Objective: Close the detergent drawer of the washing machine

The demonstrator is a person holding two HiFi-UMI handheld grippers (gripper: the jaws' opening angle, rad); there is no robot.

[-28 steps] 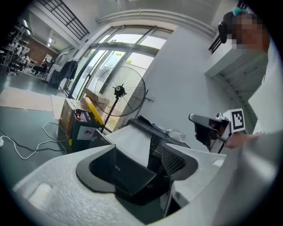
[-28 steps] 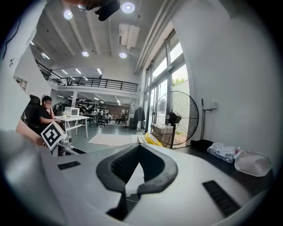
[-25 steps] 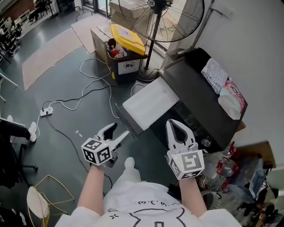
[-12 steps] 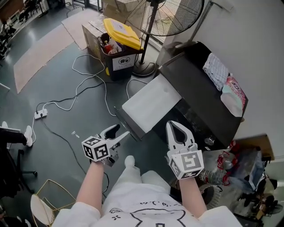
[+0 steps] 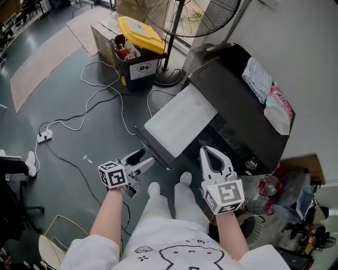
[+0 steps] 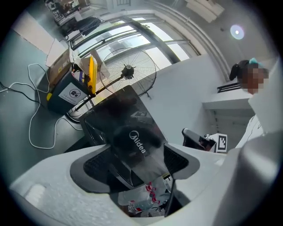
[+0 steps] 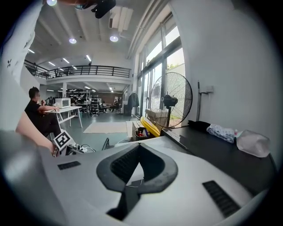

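Note:
The black washing machine (image 5: 237, 105) stands against the wall. A wide white-topped drawer (image 5: 182, 121) sticks out of its front toward me. My left gripper (image 5: 143, 158) hovers left of the drawer's near corner, apart from it; its jaws are opening and hold nothing. In the left gripper view, my left gripper (image 6: 135, 156) frames the machine's dark front (image 6: 132, 132), which stands well beyond the jaws. My right gripper (image 5: 207, 150) hangs just in front of the machine, right of the drawer, with its tips together. The right gripper view shows my right gripper (image 7: 139, 147) shut and empty, beside the machine's top (image 7: 212, 145).
On the machine lie a folded cloth (image 5: 257, 79) and a plastic bag (image 5: 278, 113). Behind the drawer stand a floor fan (image 5: 200, 16) and a bin with a yellow lid (image 5: 138, 42). White cables (image 5: 100, 100) and a power strip (image 5: 43, 137) cross the floor. Bottles (image 5: 264, 195) crowd the right.
Both grippers have sunk lower in front of the machine. The left one has rolled and its jaws stand a little wider. My feet have come into view below the drawer.

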